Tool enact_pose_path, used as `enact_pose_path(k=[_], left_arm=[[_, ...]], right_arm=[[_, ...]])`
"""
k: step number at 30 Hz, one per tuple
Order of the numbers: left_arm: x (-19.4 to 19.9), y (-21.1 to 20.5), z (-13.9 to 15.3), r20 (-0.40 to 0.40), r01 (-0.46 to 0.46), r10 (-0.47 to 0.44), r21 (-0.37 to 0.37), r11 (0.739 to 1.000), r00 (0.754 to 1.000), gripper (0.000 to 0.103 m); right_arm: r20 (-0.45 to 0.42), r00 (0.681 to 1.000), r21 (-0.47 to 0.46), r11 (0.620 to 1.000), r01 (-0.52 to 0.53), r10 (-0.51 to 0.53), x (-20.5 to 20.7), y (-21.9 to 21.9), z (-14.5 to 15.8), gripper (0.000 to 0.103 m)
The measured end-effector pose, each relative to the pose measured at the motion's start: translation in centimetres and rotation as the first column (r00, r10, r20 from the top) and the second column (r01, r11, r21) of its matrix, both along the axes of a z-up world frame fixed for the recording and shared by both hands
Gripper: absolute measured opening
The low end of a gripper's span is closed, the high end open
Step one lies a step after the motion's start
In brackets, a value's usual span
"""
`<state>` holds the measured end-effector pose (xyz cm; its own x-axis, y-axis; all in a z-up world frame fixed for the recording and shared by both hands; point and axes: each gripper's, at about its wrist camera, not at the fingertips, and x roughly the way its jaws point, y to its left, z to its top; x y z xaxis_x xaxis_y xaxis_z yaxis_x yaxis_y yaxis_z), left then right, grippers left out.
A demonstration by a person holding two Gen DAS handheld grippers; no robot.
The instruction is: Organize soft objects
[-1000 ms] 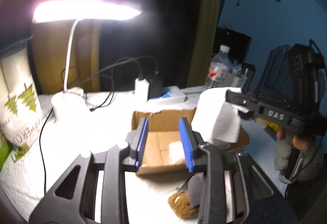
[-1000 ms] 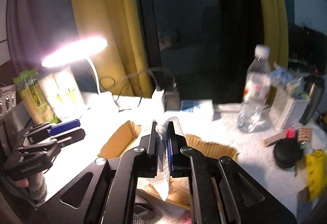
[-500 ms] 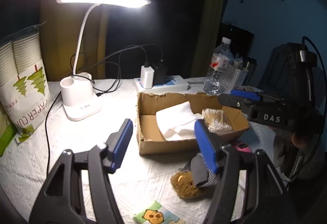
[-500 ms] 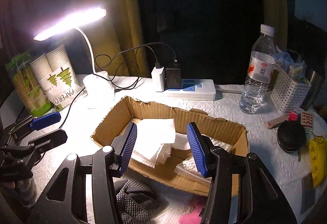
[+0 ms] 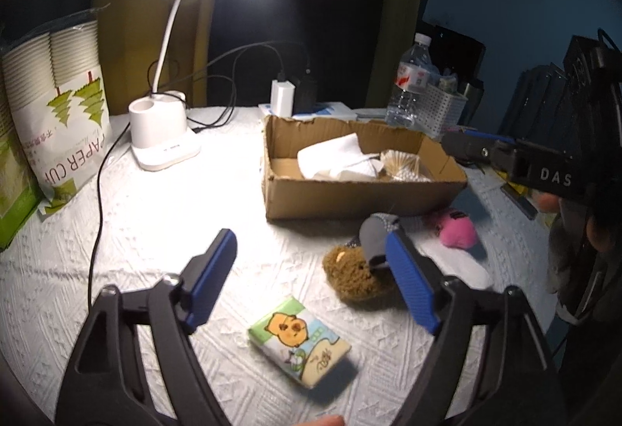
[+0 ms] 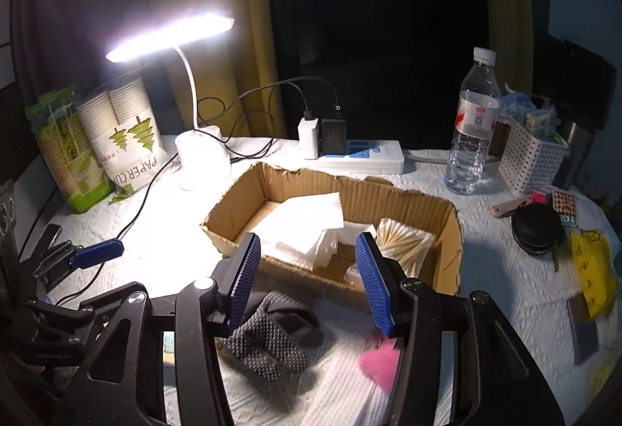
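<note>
Both hand-held grippers have pulled back from the cardboard box [image 6: 447, 231] since a second ago, when the right one pinched a white tissue over it; that folded tissue [image 6: 307, 227] now lies inside the box beside a bundle of cotton swabs [image 6: 404, 239]. On the left of the tabletop [image 5: 163, 216] stand a paper-cup pack [image 5: 66, 114] and a lit desk lamp [image 5: 163, 138]. The left hand-held gripper [image 5: 311, 282] hangs wide apart and holds nothing; a cartoon-printed tissue packet [image 5: 299, 344] lies just below the gap between its blue pads, and a brown plush toy [image 5: 353, 274] sits beside its right pad, touching a grey dotted glove [image 5: 375, 237]. Further right lies a pink plush [image 5: 456, 231]. The right hand-held gripper [image 6: 307, 278] is likewise spread and empty, above the glove [image 6: 268, 332] and pink plush [image 6: 379, 363], near the box's front wall.
</note>
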<state>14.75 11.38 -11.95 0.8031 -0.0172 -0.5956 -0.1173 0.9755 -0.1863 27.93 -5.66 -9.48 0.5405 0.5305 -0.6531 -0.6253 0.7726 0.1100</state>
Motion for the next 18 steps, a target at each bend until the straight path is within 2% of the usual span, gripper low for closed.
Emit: enact_pose_path(k=[1, 2, 12, 18], left_arm=[[-0.3, -0.3, -0.3, -0.006, 0.006, -0.006, 0.001, 1.0, 1.0, 0.091], [-0.5, -0.5, -0.7, -0.014, 0.009, -0.009, 0.003, 1.0, 1.0, 0.092], [-2.3, -2.7, -4.5, -0.11, 0.067, -0.063, 0.033, 0.997, 0.992, 0.094], [-1.5, -2.2, -6.0, -0.169, 0.026, -0.011, 0.09, 0.996, 0.986, 0.095]], right_arm=[[-0.002, 1.0, 0.0, 1.0, 0.003, -0.003, -0.5, -0.2, -0.2, 0.054], [-0.005, 1.0, 0.0, 1.0, 0.005, -0.005, -0.8, -0.4, -0.4, 0.054], [-0.043, 0.999, -0.009, 1.0, 0.024, -0.024, -3.9, -2.0, -2.9, 0.054], [-0.061, 0.997, -0.003, 0.999, 0.042, -0.042, -4.5, -3.0, -3.7, 0.054]])
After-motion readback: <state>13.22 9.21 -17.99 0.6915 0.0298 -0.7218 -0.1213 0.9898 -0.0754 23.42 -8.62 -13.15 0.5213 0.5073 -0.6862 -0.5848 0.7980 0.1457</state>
